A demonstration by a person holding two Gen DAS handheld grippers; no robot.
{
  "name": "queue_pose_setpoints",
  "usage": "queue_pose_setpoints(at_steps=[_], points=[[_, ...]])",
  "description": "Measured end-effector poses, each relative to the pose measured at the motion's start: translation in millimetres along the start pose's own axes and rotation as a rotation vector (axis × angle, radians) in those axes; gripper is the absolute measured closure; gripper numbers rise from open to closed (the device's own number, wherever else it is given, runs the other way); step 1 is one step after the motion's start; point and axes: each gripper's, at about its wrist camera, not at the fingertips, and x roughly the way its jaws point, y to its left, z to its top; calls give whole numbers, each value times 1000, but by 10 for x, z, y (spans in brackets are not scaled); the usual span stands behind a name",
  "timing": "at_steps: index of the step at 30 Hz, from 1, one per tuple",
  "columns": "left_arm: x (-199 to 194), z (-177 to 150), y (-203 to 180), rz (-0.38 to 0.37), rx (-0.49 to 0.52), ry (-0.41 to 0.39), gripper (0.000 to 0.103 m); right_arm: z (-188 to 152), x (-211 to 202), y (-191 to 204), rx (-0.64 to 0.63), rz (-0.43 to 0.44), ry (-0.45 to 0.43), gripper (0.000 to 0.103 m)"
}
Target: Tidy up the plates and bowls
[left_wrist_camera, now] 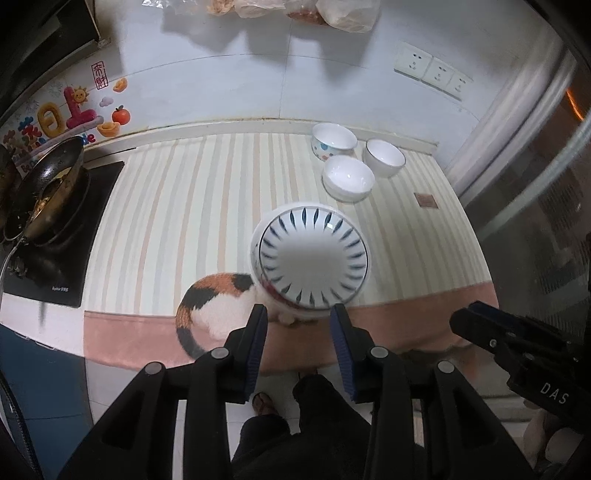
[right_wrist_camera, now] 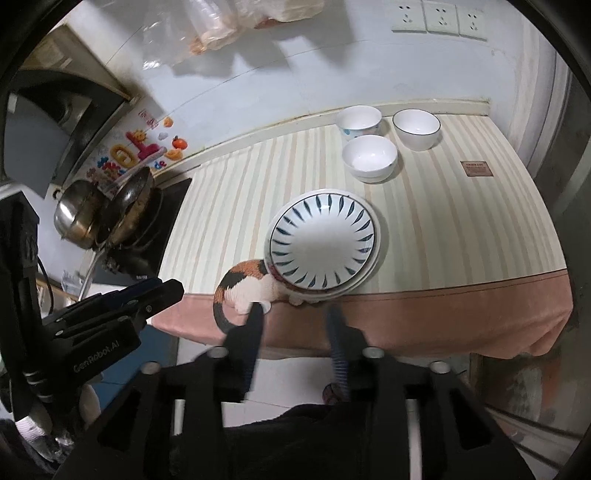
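I see a counter [left_wrist_camera: 207,206] under a cream-striped cloth with a pink border along its near edge, which carries a printed calico cat [left_wrist_camera: 218,306]. Behind it stands a pale tiled wall [left_wrist_camera: 229,85] with a row of sockets [left_wrist_camera: 432,70] at 1 o'clock, bright stickers [left_wrist_camera: 66,118] at 10 o'clock and plastic bags [left_wrist_camera: 295,11] hanging at 12. At 9 o'clock a black hob [left_wrist_camera: 85,229] holds a dirty wok [left_wrist_camera: 55,184]; from my right camera a steel pot [right_wrist_camera: 74,218] sits touching it. A glass door [left_wrist_camera: 535,206] closes the room at 3 o'clock. Below the counter edge I see white floor tiles and my own dark trousers.

The plates [left_wrist_camera: 312,254] sit stacked near the front edge of the counter, at the centre of both views, flat and face up, the top one ringed with blue leaf strokes radiating from the middle. Being round, they show no long axis. The stack covers the cat's head.

Three bowls stand upright, mouths up, in a tight cluster at 1 o'clock near the wall: a dotted bowl [left_wrist_camera: 332,140], a rimmed bowl [left_wrist_camera: 384,157] beside it, and a white pair [left_wrist_camera: 349,177] nested together in front.

My left claw [left_wrist_camera: 299,317] hangs just short of the plates, fingers spread apart with nothing between them. My right claw [right_wrist_camera: 295,310] is likewise spread wide and unloaded, its fingertips over the pink border, just short of the plates.
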Motion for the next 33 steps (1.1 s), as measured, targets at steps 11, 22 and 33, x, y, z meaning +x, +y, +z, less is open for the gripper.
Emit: queue_pose_setpoints(at_steps=[11, 22, 33], points=[[976, 950, -315, 38, -127, 35, 70, 1191, 675, -1098, 62, 27, 35, 53], [2732, 1842, -535, -19, -207, 256, 70, 2460, 2406, -2159, 113, 70, 208, 53], [3269, 1984, -707, -1, -111, 299, 72, 2671, 3284, -2259, 91, 104, 308, 80]])
